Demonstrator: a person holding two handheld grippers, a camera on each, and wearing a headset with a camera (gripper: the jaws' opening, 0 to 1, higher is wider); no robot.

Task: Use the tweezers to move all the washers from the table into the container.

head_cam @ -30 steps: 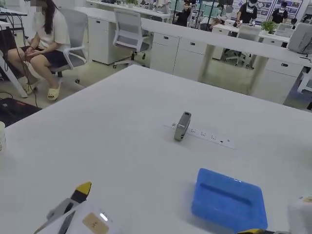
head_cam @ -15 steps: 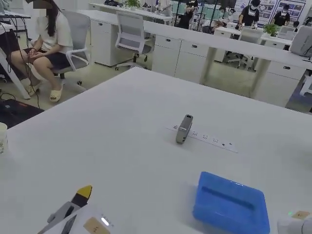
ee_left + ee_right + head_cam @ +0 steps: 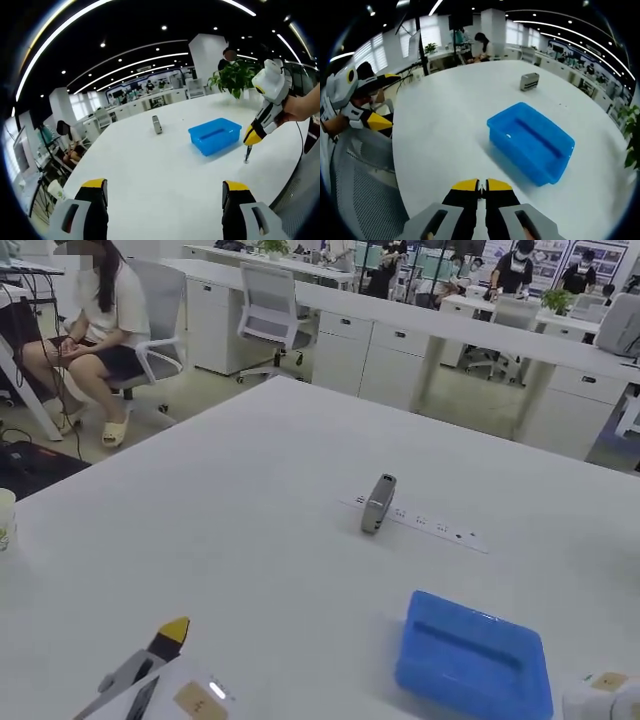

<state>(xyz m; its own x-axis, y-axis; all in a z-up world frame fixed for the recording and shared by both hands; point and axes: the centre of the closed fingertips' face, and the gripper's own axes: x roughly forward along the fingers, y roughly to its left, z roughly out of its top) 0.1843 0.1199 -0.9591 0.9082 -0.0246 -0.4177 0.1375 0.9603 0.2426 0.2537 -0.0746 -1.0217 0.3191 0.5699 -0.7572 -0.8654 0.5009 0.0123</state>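
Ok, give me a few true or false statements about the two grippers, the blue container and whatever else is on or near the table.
1. The left gripper has its jaws shut. False: they stand wide apart.
2. The right gripper has its jaws together. True; in the left gripper view, thin tweezers stick out below its tip.
3. The grey device lies inside the blue container. False: it sits on the white table beyond the container, apart from it.
4. A person sits on a chair beyond the table. True.
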